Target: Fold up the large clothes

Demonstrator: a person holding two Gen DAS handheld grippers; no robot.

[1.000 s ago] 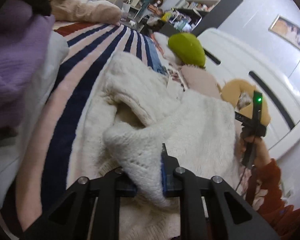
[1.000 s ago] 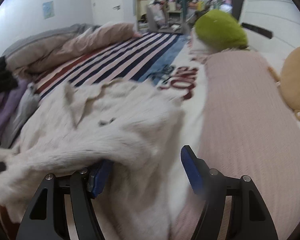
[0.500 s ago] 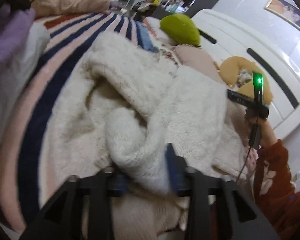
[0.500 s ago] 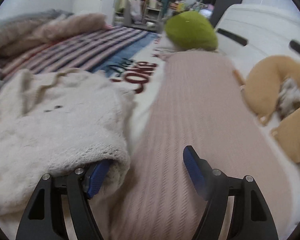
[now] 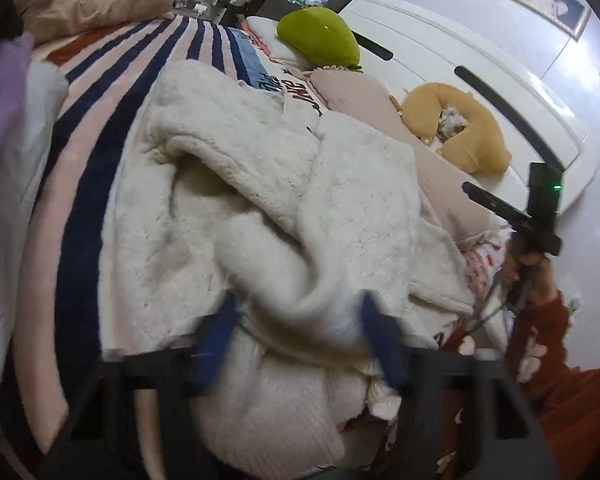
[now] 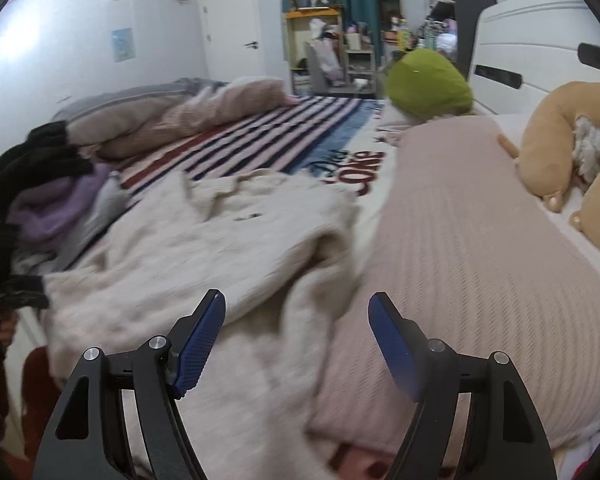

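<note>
A large cream fluffy garment lies bunched on the striped bedspread. It also shows in the right wrist view. My left gripper is open, its blue pads either side of a thick roll of the garment, blurred by motion. My right gripper is open and empty, held above the garment's near edge beside a pink ribbed pillow. The right gripper also appears in the left wrist view, at the right, off the cloth.
A green cushion and a tan neck pillow lie by the white headboard. A pile of purple and black clothes sits at the left. A beige duvet lies at the far side.
My left gripper has opened and let go of the garment's fold, which now lies loose between the pads. My right gripper has lifted back from the garment, still open.
</note>
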